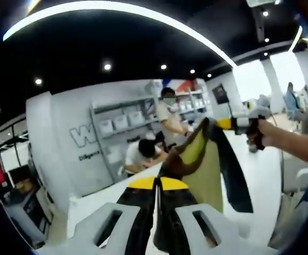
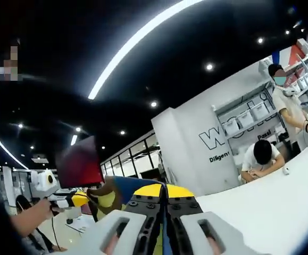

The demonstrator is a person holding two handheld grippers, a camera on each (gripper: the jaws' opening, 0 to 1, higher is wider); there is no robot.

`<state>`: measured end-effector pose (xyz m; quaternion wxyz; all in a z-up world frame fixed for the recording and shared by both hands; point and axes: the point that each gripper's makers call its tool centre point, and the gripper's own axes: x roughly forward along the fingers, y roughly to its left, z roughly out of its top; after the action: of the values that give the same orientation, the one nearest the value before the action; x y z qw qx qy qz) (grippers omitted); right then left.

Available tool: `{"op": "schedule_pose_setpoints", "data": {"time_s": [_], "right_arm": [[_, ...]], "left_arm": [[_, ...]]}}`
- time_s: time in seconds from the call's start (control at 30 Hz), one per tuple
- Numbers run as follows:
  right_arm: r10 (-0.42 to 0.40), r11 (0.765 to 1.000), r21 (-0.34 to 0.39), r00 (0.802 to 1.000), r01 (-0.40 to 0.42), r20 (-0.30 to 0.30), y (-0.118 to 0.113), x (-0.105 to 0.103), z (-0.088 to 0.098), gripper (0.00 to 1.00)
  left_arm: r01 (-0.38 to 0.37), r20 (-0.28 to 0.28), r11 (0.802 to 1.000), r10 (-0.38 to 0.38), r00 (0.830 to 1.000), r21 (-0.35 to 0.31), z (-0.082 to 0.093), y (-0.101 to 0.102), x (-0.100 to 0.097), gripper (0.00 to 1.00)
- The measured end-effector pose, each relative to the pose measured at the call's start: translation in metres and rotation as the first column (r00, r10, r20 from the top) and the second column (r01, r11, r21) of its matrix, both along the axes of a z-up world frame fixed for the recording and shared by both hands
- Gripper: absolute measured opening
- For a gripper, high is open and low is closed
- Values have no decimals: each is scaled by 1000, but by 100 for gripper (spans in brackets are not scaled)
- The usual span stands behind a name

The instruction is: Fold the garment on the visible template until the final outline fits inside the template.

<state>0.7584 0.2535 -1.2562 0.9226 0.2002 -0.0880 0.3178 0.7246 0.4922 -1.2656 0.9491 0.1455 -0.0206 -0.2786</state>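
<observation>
The garment [image 1: 209, 164], dark outside and olive-yellow inside, hangs stretched in the air above the white table [image 1: 260, 175]. My left gripper [image 1: 157, 184] is shut on one end of it, with dark cloth bunched between the yellow-tipped jaws. The right gripper [image 1: 221, 124], held by a hand, pinches the other end higher up at the right. In the right gripper view, my right gripper [image 2: 163, 191] is shut on the blue cloth of the garment [image 2: 126, 189]. The left gripper [image 2: 83, 200] holds the garment's far end at the lower left.
The white table [image 2: 271, 204] runs away to the right. At its far side one person [image 1: 169, 119] stands and another person [image 1: 141, 154] leans over the top. Behind them are shelves with white bins [image 1: 123, 123]. A dark red screen [image 2: 79, 166] stands at the left.
</observation>
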Motion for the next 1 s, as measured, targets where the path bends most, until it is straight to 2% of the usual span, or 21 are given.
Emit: {"op": "schedule_pose_setpoints", "data": {"time_s": [0.07,0.1,0.17,0.33,0.43,0.5,0.67,0.73,0.77,0.9,0.93,1.0], "right_arm": [[-2,1000,-9,1000,2,6,0,-3,2,0],[-24,996,-80,999,27,34,-4,-4,2,0],[-39,990,-132,998,44,39,-5,-7,1,0],[-7,993,-114,999,13,48,-3,-19,6,0],[-3,993,-119,998,11,66,-5,-24,11,0],[25,996,-83,998,-20,65,-5,-33,17,0],[53,994,-103,995,-44,85,-7,-50,21,0],[59,992,-115,995,-49,79,-8,-53,19,0],[80,990,-123,994,-70,74,-7,-61,19,0],[93,989,-125,992,-82,84,-6,-69,23,0],[121,986,-125,987,-108,103,-2,-85,34,0],[124,986,-123,987,-111,103,-2,-87,36,0]], "left_arm": [[6,7,1000,-6,1000,8,8,1,-3,0],[12,14,1000,-13,1000,18,13,1,-7,0],[50,1,999,-50,999,15,16,-1,-8,0],[69,-6,995,-69,998,69,15,-1,-14,0],[101,-9,993,-101,995,55,18,-2,-18,0],[118,-10,992,-118,993,54,19,-4,-22,0],[170,-3,984,-171,985,51,28,-7,-43,0],[184,-10,982,-183,983,47,30,-7,-48,0],[194,-10,980,-193,981,54,33,-7,-54,0],[198,-6,978,-198,980,59,37,-6,-59,0],[213,0,975,-214,977,62,48,-5,-70,0],[218,2,974,-218,976,61,50,-5,-73,0]]}}
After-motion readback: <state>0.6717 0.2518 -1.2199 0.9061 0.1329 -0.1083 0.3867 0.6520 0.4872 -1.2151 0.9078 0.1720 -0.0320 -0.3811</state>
